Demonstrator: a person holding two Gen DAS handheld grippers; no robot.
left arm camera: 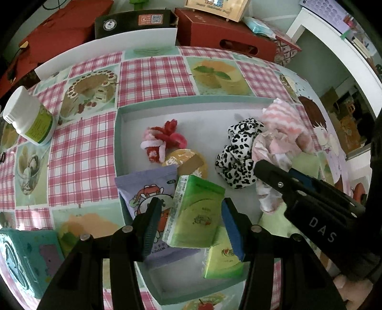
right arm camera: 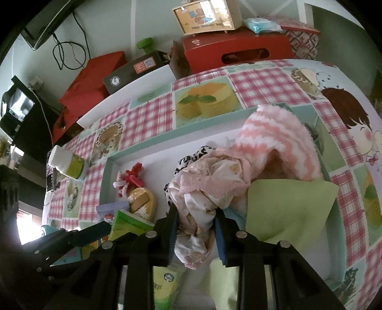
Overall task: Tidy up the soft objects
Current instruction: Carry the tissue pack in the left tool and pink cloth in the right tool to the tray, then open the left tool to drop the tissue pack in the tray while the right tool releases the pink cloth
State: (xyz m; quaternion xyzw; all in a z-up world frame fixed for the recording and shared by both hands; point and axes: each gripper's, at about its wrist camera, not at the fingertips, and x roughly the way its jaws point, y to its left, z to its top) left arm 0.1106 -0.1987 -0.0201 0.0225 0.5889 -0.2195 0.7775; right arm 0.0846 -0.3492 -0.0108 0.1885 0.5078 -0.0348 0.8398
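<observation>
A shallow teal-rimmed tray (left arm camera: 117, 133) holds the soft things. My left gripper (left arm camera: 189, 226) is closed on a green tissue pack (left arm camera: 194, 212), tilted above a purple wipes pouch (left arm camera: 145, 188) and a second green pack (left arm camera: 223, 262). My right gripper (right arm camera: 195, 235) is shut on a pink-and-white floral cloth (right arm camera: 203, 190); it also shows in the left wrist view (left arm camera: 267, 167). A fluffy pink striped sock (right arm camera: 274, 138), a leopard-print scrunchie (left arm camera: 238, 152), a red-and-pink knotted toy (left arm camera: 162, 140) and a round yellow sponge (left arm camera: 186, 162) lie in the tray.
A white pill bottle (left arm camera: 28, 116) lies on the checked tablecloth left of the tray. A teal box (left arm camera: 26, 260) sits at the near left. Green cloth sheets (right arm camera: 286, 209) lie under the pink things. Red boxes (right arm camera: 236, 50) and a dark box (left arm camera: 133, 22) line the far edge.
</observation>
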